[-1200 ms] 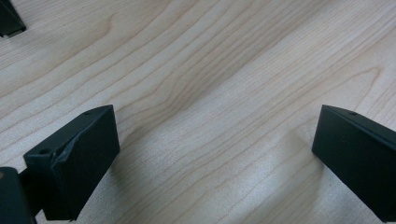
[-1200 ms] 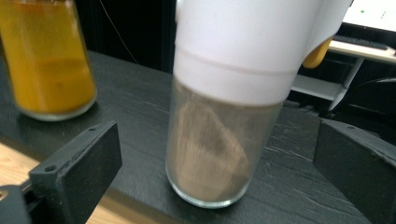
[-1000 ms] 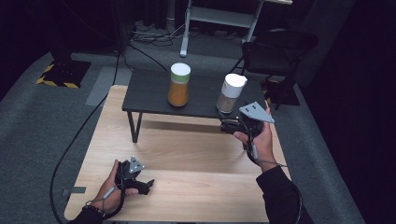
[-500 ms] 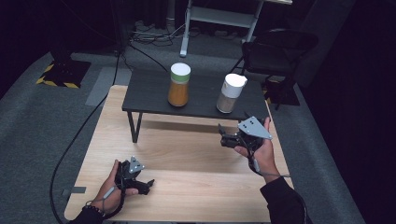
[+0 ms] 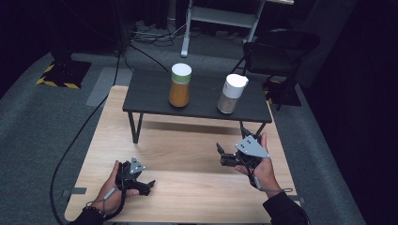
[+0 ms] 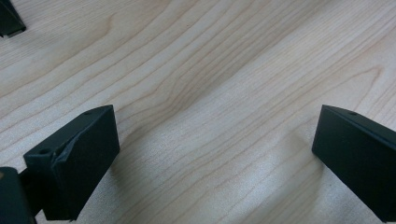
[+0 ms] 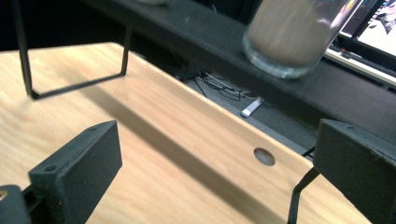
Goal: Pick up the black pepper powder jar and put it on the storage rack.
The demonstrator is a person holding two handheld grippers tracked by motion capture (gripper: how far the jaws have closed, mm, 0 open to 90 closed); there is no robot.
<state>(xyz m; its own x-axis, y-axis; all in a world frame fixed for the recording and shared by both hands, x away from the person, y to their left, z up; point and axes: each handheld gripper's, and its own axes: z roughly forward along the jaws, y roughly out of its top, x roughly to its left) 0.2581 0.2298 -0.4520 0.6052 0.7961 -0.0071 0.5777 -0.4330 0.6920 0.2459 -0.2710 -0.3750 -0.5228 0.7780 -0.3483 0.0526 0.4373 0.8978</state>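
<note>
While your right gripper (image 5: pixel 224 157) hangs with jaws wide apart above the wooden table (image 5: pixel 187 154), the jar (image 5: pixel 231 93) nearest it stands upright on the black shelf (image 5: pixel 202 91), well apart: clear glass, pale beige filling, white lid. Your right gripper view shows its glass base (image 7: pixel 289 35) close up, blurred. Your left gripper (image 5: pixel 145 186) rests on the wood, spread open and empty.

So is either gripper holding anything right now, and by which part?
Nothing is held. The left gripper and right gripper both have jaws open over the wooden table, nothing between them.
</note>
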